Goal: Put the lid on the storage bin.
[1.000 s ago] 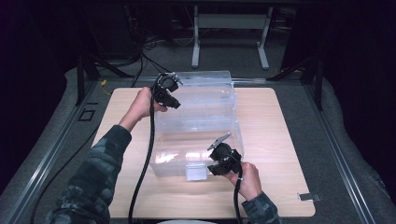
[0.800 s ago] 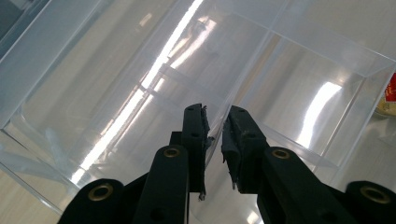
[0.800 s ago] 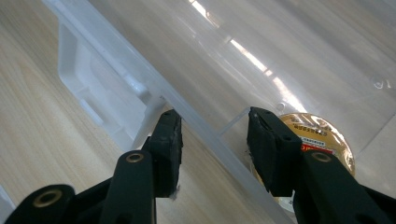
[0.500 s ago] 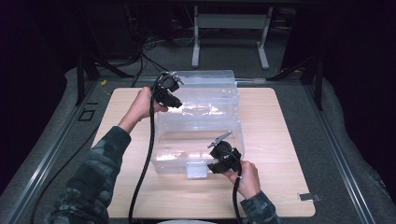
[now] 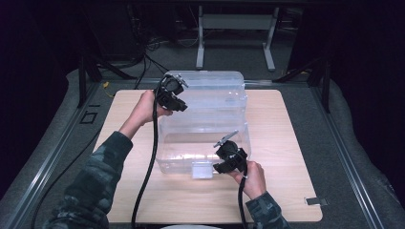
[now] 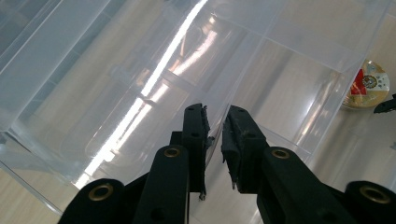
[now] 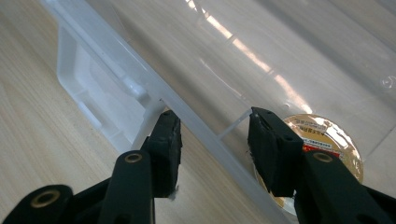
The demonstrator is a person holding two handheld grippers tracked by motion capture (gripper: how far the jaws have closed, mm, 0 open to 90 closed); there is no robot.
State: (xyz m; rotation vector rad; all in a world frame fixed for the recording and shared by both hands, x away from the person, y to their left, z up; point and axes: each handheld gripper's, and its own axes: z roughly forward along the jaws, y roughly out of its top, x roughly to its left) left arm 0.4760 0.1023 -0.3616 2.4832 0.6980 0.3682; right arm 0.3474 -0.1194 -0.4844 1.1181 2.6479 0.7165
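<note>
High view: on the wooden table [image 5: 286,191] stands a clear plastic bin [image 5: 203,143], its lid [image 5: 210,93] raised at the far side. At the left, the left gripper [image 5: 173,95] is clamped on the lid's thin edge, jaws nearly together. Farther right, the right gripper [image 5: 229,160] straddles the bin's near rim [image 7: 196,121], jaws parted, pads apparently not pressing. The lid should be swung steadily while the rim is steadied, so the bin is not dragged.

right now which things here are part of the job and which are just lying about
In the job:
- clear plastic storage box
- its lid
- left gripper, shut on the lid's edge
- right gripper, at the box's front rim

Lying about:
- round tin inside the box
- metal clip
</note>
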